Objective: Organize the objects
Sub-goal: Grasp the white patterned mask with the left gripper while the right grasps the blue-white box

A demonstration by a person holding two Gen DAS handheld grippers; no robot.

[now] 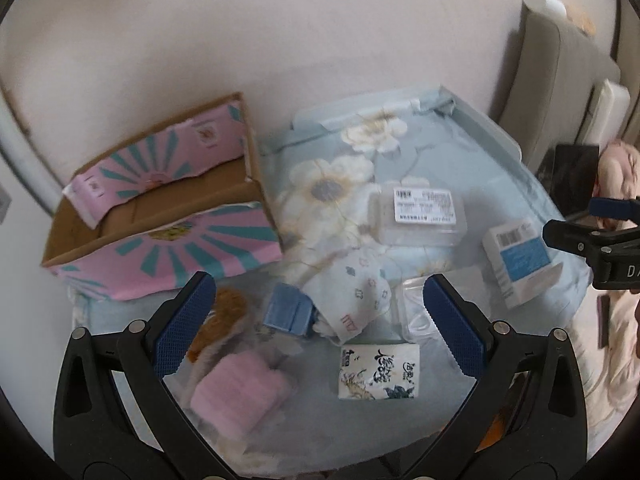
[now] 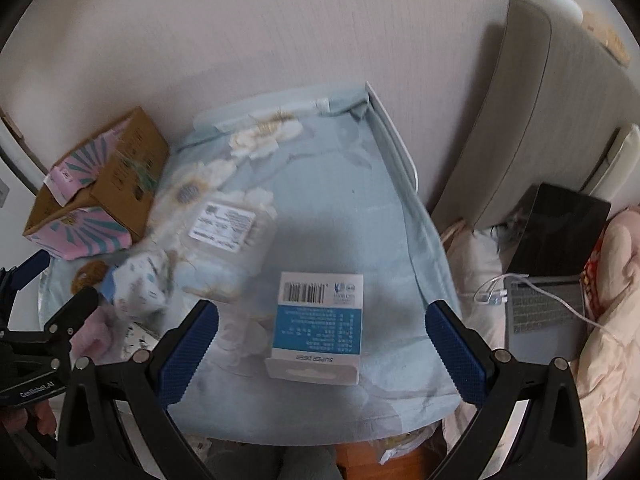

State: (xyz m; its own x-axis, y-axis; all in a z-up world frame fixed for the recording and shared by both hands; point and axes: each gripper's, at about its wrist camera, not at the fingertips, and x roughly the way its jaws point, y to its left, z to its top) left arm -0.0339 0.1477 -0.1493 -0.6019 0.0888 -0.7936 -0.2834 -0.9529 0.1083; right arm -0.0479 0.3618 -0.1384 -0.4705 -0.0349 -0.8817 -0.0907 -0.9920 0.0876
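I held both grippers, left gripper (image 1: 316, 320) and right gripper (image 2: 322, 344), wide and empty. The white-and-blue box (image 2: 318, 326) lay near my right; the cardboard box (image 1: 160, 208) waited far left, presumably for collecting.

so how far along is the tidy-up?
Nothing looks done: the cardboard box looks empty. Nothing in hand: left gripper and right gripper are open. Left: white-blue box, clear container, tissue pack, pink item.
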